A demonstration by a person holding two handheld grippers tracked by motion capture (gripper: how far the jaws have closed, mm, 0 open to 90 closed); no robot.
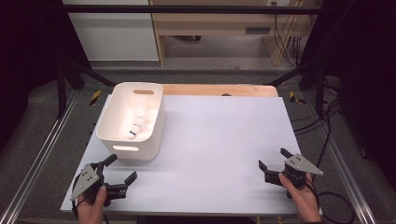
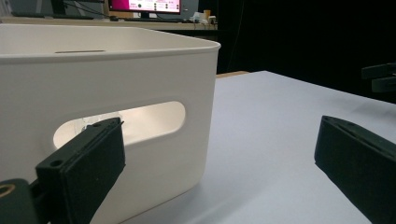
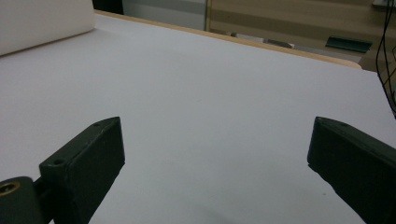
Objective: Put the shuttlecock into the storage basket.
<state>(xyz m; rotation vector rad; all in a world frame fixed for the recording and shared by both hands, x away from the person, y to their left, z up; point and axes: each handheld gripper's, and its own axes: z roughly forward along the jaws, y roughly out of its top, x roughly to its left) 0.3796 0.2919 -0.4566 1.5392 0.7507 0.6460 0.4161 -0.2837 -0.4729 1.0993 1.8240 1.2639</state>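
Left gripper (image 1: 123,169) – jaws wide, empty, just beside white plastic bin (image 1: 108,126) holding white shuttlecocks (image 1: 137,124). Right gripper (image 1: 272,158) – jaws wide, empty, on pale grey tabletop (image 1: 219,140), well apart.

A bin (image 1: 133,122) was set on the counter (image 1: 219,140), just ahead of the left gripper's (image 1: 122,169) fingers (image 1: 110,160), which were spread wide; its near wall with a handle slot (image 2: 122,122) was faced by them. Shuttlecocks (image 1: 137,125) were lying inside the bin. The right gripper's (image 1: 273,158) fingers (image 1: 262,166) were parted over bare counter, well apart from the bin, which was placed far to their left.
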